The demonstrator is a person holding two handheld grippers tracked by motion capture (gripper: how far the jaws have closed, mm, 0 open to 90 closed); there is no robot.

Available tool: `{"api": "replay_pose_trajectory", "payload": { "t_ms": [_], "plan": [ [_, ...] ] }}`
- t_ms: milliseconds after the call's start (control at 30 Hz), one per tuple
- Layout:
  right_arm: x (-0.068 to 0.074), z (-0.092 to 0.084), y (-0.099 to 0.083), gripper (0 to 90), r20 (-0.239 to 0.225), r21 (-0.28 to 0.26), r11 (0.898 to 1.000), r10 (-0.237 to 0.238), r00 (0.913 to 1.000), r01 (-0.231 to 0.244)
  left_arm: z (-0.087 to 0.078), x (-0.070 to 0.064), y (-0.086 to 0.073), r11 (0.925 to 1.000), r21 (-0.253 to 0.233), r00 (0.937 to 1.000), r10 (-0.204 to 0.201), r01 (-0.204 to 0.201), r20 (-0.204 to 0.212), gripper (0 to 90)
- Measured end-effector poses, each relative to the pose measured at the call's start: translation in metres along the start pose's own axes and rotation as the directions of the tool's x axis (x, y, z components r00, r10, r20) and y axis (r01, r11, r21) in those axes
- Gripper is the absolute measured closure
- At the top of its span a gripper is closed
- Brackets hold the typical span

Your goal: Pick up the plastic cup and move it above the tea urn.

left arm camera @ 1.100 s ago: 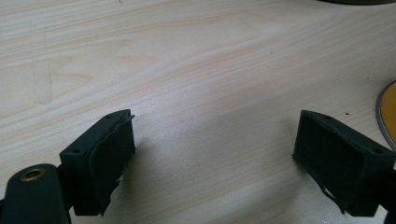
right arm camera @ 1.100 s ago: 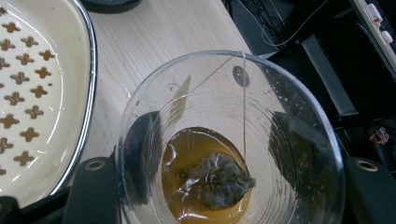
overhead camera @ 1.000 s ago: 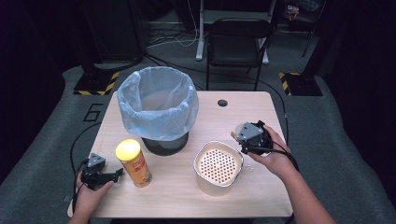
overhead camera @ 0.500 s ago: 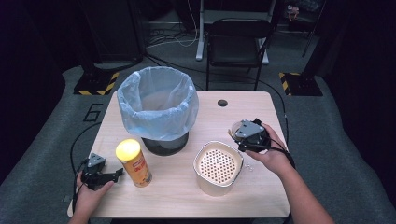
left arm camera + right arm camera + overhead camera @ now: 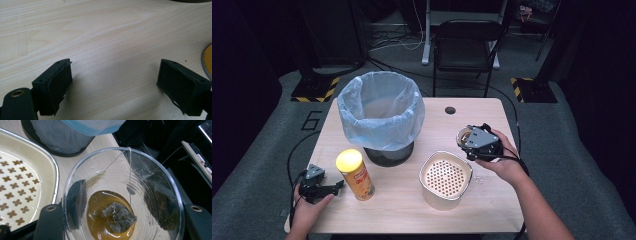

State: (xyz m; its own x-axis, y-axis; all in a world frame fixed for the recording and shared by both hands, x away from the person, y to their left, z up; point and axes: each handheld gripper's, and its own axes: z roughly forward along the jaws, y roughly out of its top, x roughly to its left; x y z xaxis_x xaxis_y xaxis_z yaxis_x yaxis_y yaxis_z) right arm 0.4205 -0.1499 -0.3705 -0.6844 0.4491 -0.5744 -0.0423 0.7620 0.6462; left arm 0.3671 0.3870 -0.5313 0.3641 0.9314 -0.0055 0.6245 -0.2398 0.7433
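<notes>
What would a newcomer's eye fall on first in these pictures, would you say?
Probably the clear plastic cup clamped in the right gripper at the table's right side, with brown tea and a wet tea bag at its bottom. Next, the waste bin lined with a pale blue bag at the table's middle, a cream perforated strainer box in front of it and a yellow-lidded crisp can on the left.

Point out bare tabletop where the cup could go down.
Free: far right corner past the grommet hole; the near edge between chip can and strainer container. Crowded: the middle, around the lined bin, and beside the cup.
</notes>
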Motion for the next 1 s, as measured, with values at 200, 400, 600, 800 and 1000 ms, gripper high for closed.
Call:
{"api": "replay_pose_trajectory", "payload": {
  "t_ms": [200, 400, 600, 800, 1000],
  "plan": [
    [0.004, -0.004, 0.004, 34.4, -0.001, -0.013, 0.999, -0.029, 0.9996, 0.029, 0.0, 0.0, 0.0, 1.0, 0.0, 1.0, 0.0, 0.0, 0.0, 12.0],
    [0.007, -0.006, 0.007, 34.6, -0.006, -0.026, 0.999, -0.042, 0.9991, 0.042, 0.0, 0.0, 0.0, 1.0, 0.0, 1.0, 0.0, 0.0, 0.0, 11.9],
    [0.009, -0.007, 0.008, 34.8, -0.002, -0.039, 0.998, -0.057, 0.9984, 0.057, 0.0, 0.0, 0.0, 1.0, 0.001, 1.0, 0.001, -0.001, 0.0, 12.0],
    [0.012, -0.004, 0.007, 34.8, 0.016, -0.041, 0.995, -0.085, 0.9963, 0.086, 0.0, 0.0, 0.0, 1.0, 0.0, 1.0, 0.0, 0.0, 0.0, 12.0],
    [0.023, -0.006, 0.012, 35.4, 0.076, -0.035, 0.984, -0.173, 0.9819, 0.176, 0.0, 0.0, 0.0, 1.0, 0.0, 1.0, 0.0, 0.0, 0.0, 12.0]
  ]
}}
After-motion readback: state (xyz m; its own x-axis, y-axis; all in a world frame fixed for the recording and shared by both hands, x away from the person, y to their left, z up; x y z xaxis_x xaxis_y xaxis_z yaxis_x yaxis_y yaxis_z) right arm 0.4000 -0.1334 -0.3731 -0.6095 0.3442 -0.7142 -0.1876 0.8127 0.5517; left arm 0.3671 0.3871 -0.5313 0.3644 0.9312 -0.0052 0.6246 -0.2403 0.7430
